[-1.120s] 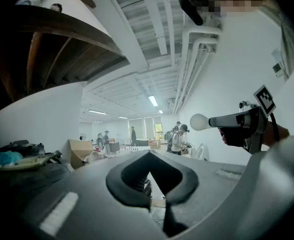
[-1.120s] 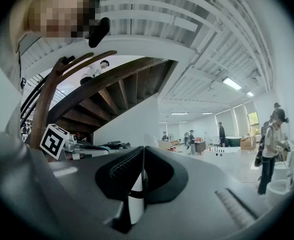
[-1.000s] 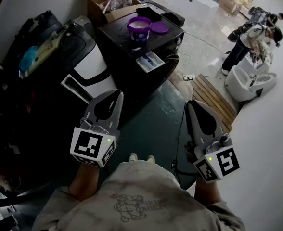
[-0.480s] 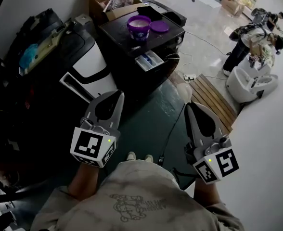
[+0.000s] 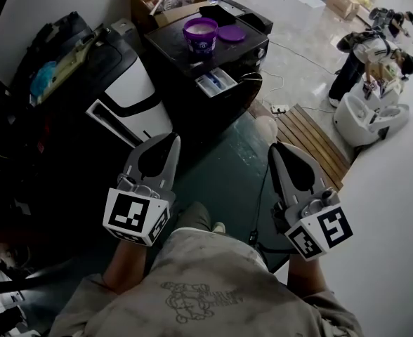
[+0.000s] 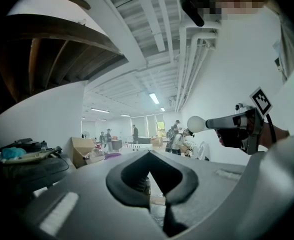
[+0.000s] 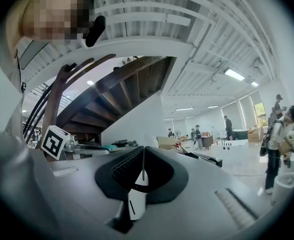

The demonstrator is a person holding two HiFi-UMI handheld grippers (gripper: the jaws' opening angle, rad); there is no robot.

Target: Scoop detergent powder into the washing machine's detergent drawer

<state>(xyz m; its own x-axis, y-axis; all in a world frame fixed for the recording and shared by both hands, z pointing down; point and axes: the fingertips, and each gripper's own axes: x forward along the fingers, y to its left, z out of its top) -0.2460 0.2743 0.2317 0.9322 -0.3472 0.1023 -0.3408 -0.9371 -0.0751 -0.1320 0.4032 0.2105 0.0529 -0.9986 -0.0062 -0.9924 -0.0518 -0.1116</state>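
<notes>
atop the washing machine [image 5: 170, 49]: an open purple detergent tub [image 5: 201, 35] with pale powder inside; its purple lid [image 5: 232, 34] lies just beside it on the machine's top.
detergent drawer [image 5: 217, 84]: pulled out of the machine's front, pale compartments showing, well apart from both grippers.
left gripper [image 5: 171, 137]: clenched, its jaw tips meeting with nothing between them in its own view [image 6: 149, 152]; held low at the left of the head view, pointed toward the machine.
right gripper [image 5: 275, 148]: grasping a white scoop [image 5: 265, 126]; in the right gripper view the thin handle [image 7: 136, 204] stands pinched between the jaws.
scoop bowl [image 6: 195, 124]: round and white, sticking out past the right gripper's tips, seen side-on from the left gripper view against a white wall.
floor: a dark green mat [image 5: 227, 177] between the person and the machine; a slatted wooden pallet [image 5: 312, 139] to its right.
left of the machine: a white and black appliance [image 5: 133, 97].
behind the machine: an open cardboard box [image 5: 150, 5] with bottles in it.
far right: another person [image 5: 364, 51] stands on the pale floor, well apart from the machine.
</notes>
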